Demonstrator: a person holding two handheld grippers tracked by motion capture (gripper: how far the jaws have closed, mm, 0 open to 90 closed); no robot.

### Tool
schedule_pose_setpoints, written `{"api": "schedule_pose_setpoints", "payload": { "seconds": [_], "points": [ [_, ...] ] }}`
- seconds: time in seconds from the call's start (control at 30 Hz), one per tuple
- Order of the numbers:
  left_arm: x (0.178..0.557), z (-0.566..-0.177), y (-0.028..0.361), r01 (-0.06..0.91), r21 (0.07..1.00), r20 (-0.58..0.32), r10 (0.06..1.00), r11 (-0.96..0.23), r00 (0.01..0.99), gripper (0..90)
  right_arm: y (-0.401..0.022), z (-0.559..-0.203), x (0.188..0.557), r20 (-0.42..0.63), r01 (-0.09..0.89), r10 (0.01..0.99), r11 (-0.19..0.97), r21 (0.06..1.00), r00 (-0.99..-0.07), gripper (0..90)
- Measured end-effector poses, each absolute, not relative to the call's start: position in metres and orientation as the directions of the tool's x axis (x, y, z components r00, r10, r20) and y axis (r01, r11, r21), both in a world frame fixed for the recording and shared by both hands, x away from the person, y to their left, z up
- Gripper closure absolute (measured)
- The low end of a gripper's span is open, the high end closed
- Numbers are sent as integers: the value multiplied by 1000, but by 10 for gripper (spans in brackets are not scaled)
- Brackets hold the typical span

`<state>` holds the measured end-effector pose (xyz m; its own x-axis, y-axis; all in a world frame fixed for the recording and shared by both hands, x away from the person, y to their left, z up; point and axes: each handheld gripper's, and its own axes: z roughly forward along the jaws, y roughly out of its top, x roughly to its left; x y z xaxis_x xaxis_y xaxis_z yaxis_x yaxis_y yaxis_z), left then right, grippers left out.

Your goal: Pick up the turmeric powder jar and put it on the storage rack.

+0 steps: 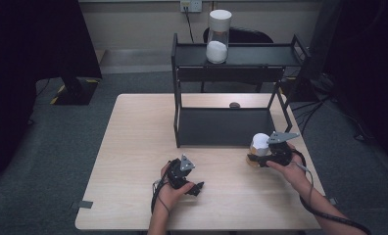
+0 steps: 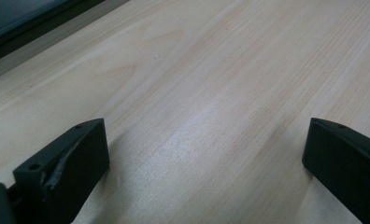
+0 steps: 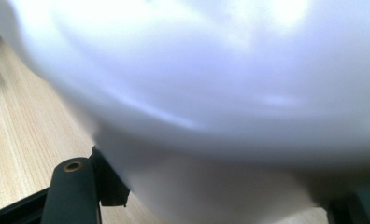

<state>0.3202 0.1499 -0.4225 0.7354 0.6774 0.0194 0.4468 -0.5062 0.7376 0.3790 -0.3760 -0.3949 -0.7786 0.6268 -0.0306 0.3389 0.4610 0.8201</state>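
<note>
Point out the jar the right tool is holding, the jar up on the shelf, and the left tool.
held jar (image 1: 259, 142), high view, on its white lid
shelf jar (image 1: 217, 51), high view, on its white contents
left tool (image 1: 198, 188), high view, between its fingertips

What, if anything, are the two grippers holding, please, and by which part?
The right gripper grips a white-lidded jar around its body below the lid; the left gripper holds nothing.

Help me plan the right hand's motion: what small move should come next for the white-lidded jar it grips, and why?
Probably lift it a little, straight up. The right gripper is shut on the small white-lidded jar near the table's right edge, in front of the black shelf rack. A similar tall jar already stands on the rack's top shelf, so it may be headed there.
</note>
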Motion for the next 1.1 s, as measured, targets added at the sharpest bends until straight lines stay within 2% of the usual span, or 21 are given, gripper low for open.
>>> {"api": "schedule_pose_setpoints", "payload": {
  "seconds": [0.3,1.1],
  "points": [
    [320,-422,150,447,738,20,677,-506,735,0,-378,-384,390,-19,329,605,459,825,-796,309],
    [320,-422,150,447,738,20,677,-507,736,0,-368,-317,422,-23,310,564,487,817,-826,309]
  ]
}}
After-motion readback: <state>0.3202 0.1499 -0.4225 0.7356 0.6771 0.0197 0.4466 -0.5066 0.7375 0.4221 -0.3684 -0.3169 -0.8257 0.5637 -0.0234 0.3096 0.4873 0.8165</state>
